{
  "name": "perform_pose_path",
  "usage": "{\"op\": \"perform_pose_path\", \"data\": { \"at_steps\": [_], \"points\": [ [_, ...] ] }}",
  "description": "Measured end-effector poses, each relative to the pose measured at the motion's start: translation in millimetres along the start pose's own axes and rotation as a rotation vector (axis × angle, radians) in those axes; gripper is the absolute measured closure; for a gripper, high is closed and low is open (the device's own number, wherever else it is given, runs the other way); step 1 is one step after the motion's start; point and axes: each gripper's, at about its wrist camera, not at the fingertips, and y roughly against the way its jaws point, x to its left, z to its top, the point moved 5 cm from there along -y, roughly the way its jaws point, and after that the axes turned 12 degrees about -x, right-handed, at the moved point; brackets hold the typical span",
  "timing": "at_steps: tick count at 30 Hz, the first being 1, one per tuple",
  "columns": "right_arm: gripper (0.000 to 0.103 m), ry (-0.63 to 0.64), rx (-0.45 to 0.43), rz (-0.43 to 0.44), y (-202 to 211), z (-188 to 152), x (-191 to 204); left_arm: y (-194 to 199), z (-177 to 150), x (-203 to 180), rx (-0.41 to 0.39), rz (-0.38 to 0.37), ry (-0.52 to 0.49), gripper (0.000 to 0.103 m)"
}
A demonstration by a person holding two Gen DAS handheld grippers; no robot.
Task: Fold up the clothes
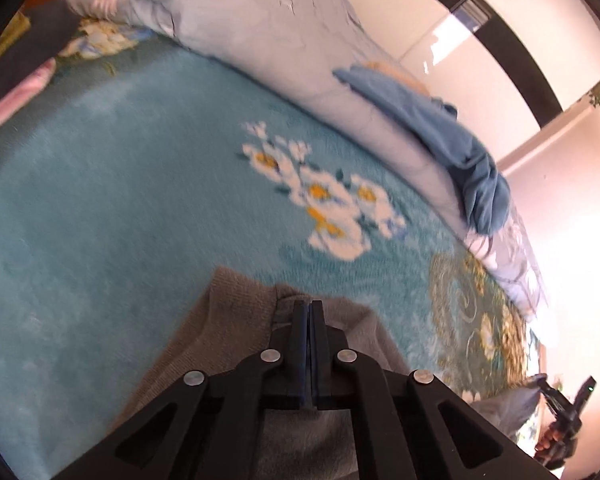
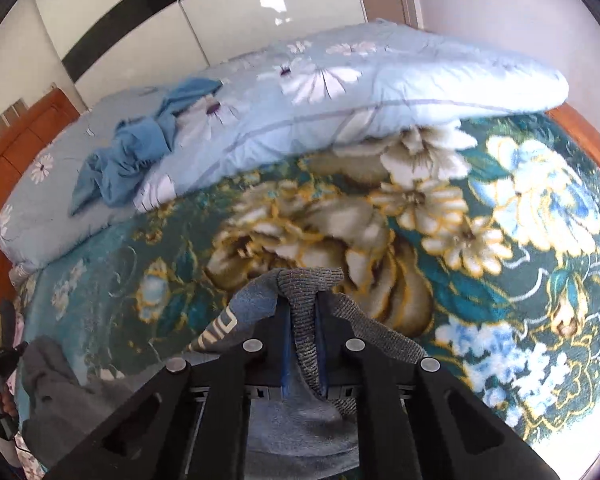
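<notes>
Both tongs grip the same grey garment, each at a different part of it. The left gripper has its two fingers pressed together, and the grey knitted cloth comes out from under their tips, so the fingers seem to pinch a thin edge of it. The right gripper is closed on a thicker ribbed band, maybe a collar or a hem; the band fills the narrow gap between the fingers and hangs over their tips.

The garment is near the front edge of the bed, on the teal blanket with the flower pattern. Part of it looks lifted from the blanket, and the rest lies in a heap between the two hands. In the right wrist view a printed label shows on the bluish-grey side of the cloth.

I think the two grips are at separate places because the person wants to spread the garment in the air and then lay it flat before folding. The fold itself is not begun yet.

Further back a light blue quilt is pushed away, so the blanket gives free space for the work. A crumpled blue cloth waits on the quilt, well apart from the grey one.
</notes>
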Motion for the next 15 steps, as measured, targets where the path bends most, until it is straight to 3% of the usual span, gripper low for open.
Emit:
{"op": "perform_pose_path", "data": {
  "at_steps": [4, 12, 13, 15],
  "points": [
    [0.093, 0.009, -0.107, 0.047, 25.2, 38.6, 24.1, 4.3, 10.7, -4.0, 0.000, -0.004, -0.017, 0.102],
    [0.093, 0.007, -0.072, 0.032, 19.9, 27.3, 20.9, 3.6, 15.8, 27.1, -0.022, 0.037, 0.043, 0.100],
    [0.093, -0.004, -0.065, 0.028, 18.8, 23.6, 17.1, 2.7, 16.6, 31.5, -0.019, 0.051, 0.043, 0.098],
    [0.092, -0.031, -0.050, 0.026, 15.5, 17.9, 10.1, -3.7, 16.1, 40.2, 0.008, 0.075, 0.036, 0.080]
  ]
}}
